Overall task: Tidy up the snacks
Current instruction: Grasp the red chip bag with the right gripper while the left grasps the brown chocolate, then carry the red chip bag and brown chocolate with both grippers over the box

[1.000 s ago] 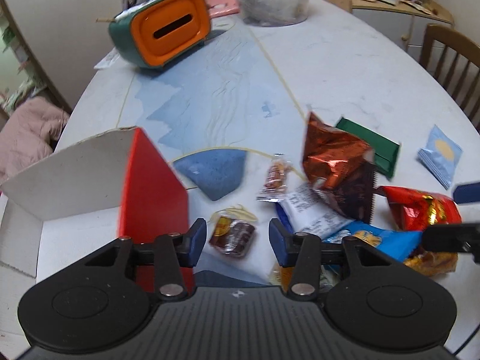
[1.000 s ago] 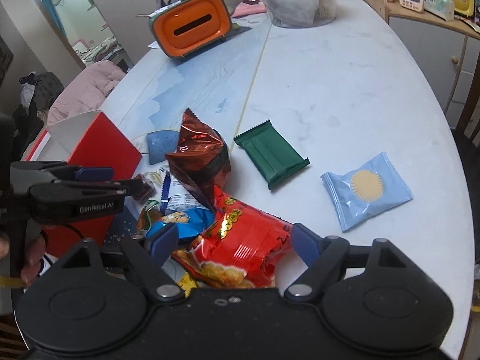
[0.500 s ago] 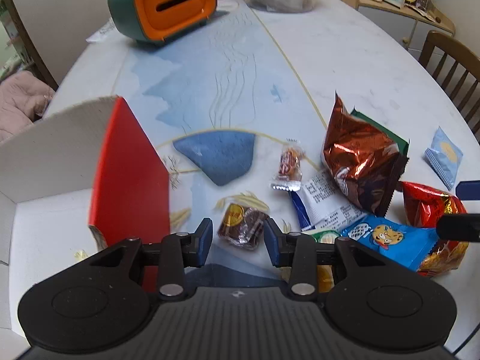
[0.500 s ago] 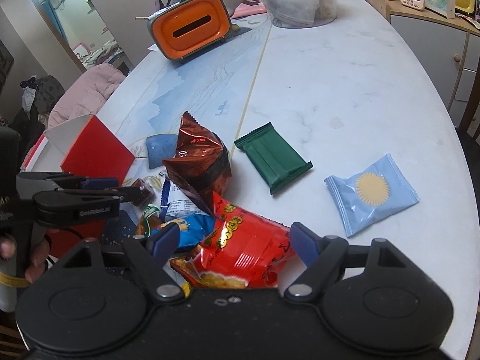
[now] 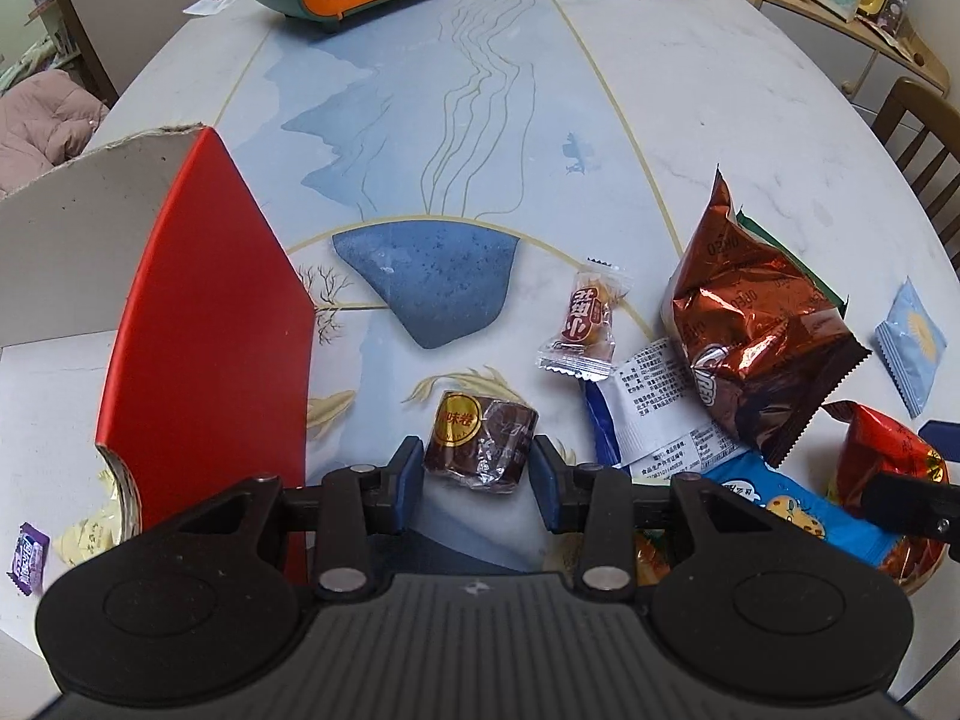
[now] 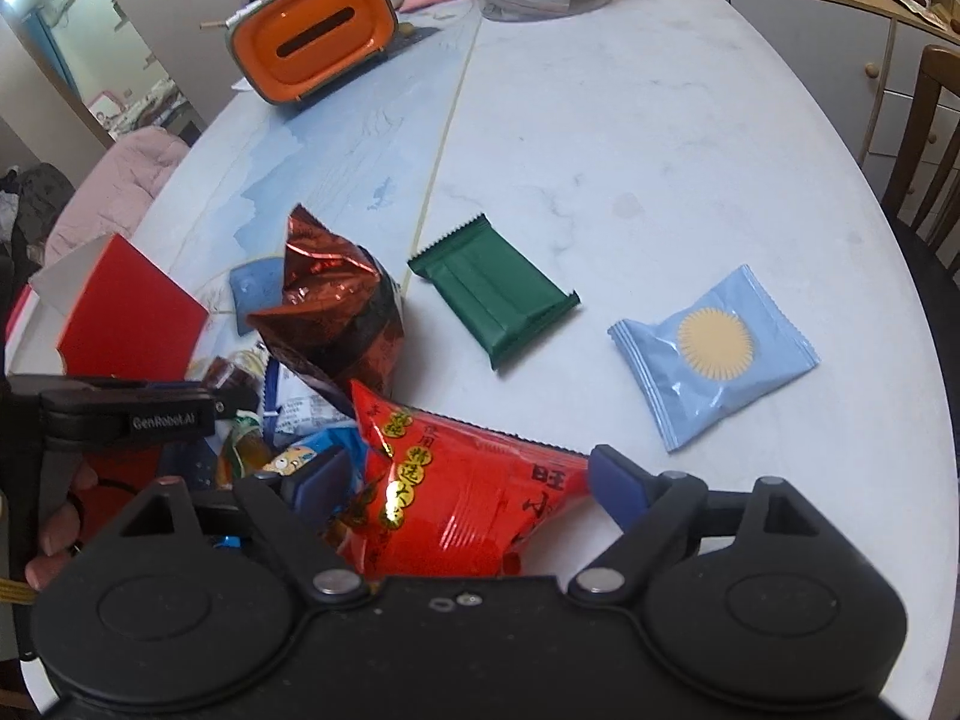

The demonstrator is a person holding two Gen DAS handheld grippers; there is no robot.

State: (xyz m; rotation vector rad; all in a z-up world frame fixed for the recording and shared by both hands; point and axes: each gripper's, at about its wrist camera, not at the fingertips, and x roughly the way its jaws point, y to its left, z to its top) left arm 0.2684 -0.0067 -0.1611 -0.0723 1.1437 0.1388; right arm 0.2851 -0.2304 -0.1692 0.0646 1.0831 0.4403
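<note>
Left gripper (image 5: 474,483) open around a small brown snack (image 5: 480,441), right gripper (image 6: 462,480) open over the red bag (image 6: 468,510).

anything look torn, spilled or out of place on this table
Nothing is spilled. The red cardboard box has a ragged, torn top edge and a chewed-looking lower corner. The snack packets lie in a loose heap, the crumpled copper foil bag propped on the white-and-blue packet and partly covering the flat green wrapper.

- You work at a rounded white marble-look table (image 6: 630,138) with a blue painted landscape.
- A wooden chair (image 5: 924,138) stands at your right.
- Behind it you have a grey cabinet (image 6: 840,42) with a cluttered top.
</note>
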